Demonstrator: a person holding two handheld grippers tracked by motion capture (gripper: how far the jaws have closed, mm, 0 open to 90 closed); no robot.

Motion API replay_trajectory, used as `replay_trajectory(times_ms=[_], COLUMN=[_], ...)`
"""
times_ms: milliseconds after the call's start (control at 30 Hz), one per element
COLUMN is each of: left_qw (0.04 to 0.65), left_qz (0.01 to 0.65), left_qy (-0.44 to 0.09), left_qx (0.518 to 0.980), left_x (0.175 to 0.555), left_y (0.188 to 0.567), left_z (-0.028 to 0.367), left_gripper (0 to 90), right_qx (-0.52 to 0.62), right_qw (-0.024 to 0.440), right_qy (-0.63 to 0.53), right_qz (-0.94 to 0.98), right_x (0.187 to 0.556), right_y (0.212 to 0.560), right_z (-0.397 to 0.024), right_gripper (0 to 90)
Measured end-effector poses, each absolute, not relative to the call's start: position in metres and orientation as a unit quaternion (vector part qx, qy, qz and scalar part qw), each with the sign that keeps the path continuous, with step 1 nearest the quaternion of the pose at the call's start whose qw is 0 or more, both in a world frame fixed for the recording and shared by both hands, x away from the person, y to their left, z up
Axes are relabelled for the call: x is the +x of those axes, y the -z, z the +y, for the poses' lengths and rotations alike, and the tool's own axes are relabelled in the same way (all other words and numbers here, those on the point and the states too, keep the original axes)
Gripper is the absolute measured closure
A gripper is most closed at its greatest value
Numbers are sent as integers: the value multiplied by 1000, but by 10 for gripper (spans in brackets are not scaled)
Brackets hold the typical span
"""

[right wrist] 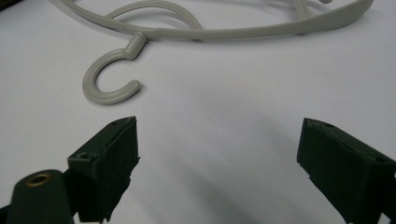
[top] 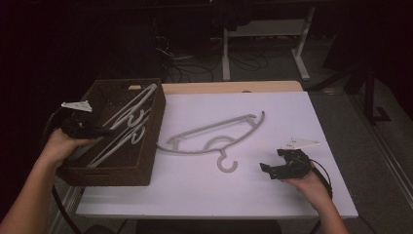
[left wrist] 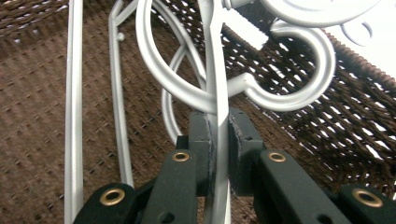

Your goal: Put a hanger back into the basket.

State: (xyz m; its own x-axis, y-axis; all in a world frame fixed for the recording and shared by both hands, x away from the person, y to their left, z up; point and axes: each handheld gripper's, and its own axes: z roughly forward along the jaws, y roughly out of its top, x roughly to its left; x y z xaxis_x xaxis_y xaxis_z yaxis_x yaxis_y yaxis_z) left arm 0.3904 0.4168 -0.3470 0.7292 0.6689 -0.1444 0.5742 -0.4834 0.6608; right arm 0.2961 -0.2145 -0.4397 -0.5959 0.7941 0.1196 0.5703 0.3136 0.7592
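White bench (top: 195, 195), dim room behind with desk legs and loose cables on the floor.

Nearest: right tool (top: 274, 169) low over the bench at the near right, jaws spread wide, nothing between them. In the right gripper view its pads (right wrist: 112, 163) face the hook of a grey hanger (top: 214, 136) lying flat on the bench, a little way ahead and not touched.

Left side: left tool (top: 104, 130) reaches into a dark woven basket (top: 146, 165) at the bench's left edge. Jaws clenched on a thin bar of a white hanger (left wrist: 219, 93), which stands inside the basket among other white hangers (top: 127, 116). Pads (left wrist: 201, 140) press the bar from both sides, just below the hook's root.

Handling, by judgement: hangers look light, stiff, smooth plastic or coated wire. Slippery in a narrow grip, apt to swing about the pinch point. Hooks and loops could snag on neighbours in the basket. Best hold seems the straight neck near the hook, or mid-shoulder for balance. The flat one sits close to the bench; the raised hook curve looks the easiest entry.
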Motion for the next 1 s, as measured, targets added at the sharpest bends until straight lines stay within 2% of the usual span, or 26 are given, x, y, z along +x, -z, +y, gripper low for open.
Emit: replay_trajectory(times_ms=[400, 500, 600, 800, 1000], left_qw=[303, 293, 309, 351, 383], left_qz=[384, 394, 400, 391, 366], left_qy=[-43, -55, -66, -78, -81], left_qx=[871, 870, 860, 847, 844], left_x=[400, 399, 397, 391, 384], left_y=[369, 371, 366, 353, 336], left_z=[405, 404, 407, 399, 375], left_gripper=[798, 569, 448, 343, 298], right_qx=[426, 425, 426, 423, 424], right_qw=[141, 140, 140, 141, 140], right_qy=[-402, -402, -403, -404, -406], right_qz=[798, 799, 798, 799, 798], right_x=[297, 296, 297, 296, 296], right_y=[439, 439, 439, 438, 438], right_z=[-214, -214, -215, -214, -215], right_gripper=[122, 122, 122, 122, 122])
